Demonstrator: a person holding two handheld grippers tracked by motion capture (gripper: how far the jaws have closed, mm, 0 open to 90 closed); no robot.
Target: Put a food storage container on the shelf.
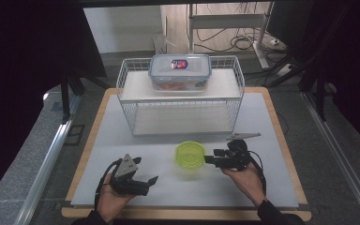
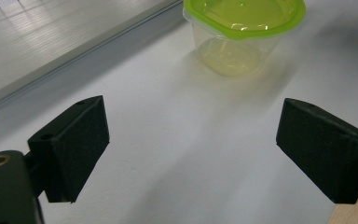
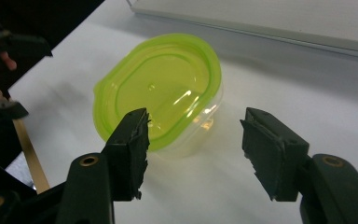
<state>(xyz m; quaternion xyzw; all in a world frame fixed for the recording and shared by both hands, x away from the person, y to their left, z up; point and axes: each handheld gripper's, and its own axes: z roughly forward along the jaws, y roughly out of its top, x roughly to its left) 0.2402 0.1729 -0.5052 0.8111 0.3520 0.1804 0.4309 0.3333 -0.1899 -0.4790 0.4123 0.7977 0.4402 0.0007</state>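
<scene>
Green-lidded container is what both grippers are facing, sitting on the white mat near the front middle of the table, closed by its lime lid over a clear tub.

From where I'm standing, the right gripper is lying level in the person's right hand, at about three o'clock from the container and pointing at it. Its jaws are standing apart, released, with nothing pressed between them. In the right gripper view one jaw is overlapping the near edge of the lid, but whether it is touching I cannot tell; the other jaw is hanging off to the side over bare mat.

The left gripper is resting in the left hand at about eight o'clock from the container, well apart from it. Its jaws are spread wide and holding nothing; in the left gripper view there is only mat between them, with the container sitting farther ahead.

Moving outward, a grey clip-like tool is lying on the mat at about one o'clock from the container. Beyond it, at twelve o'clock, a white wire rack is standing across the back of the mat, and a clear lock-lid food box with a blue-edged lid is sitting on its upper shelf.
</scene>
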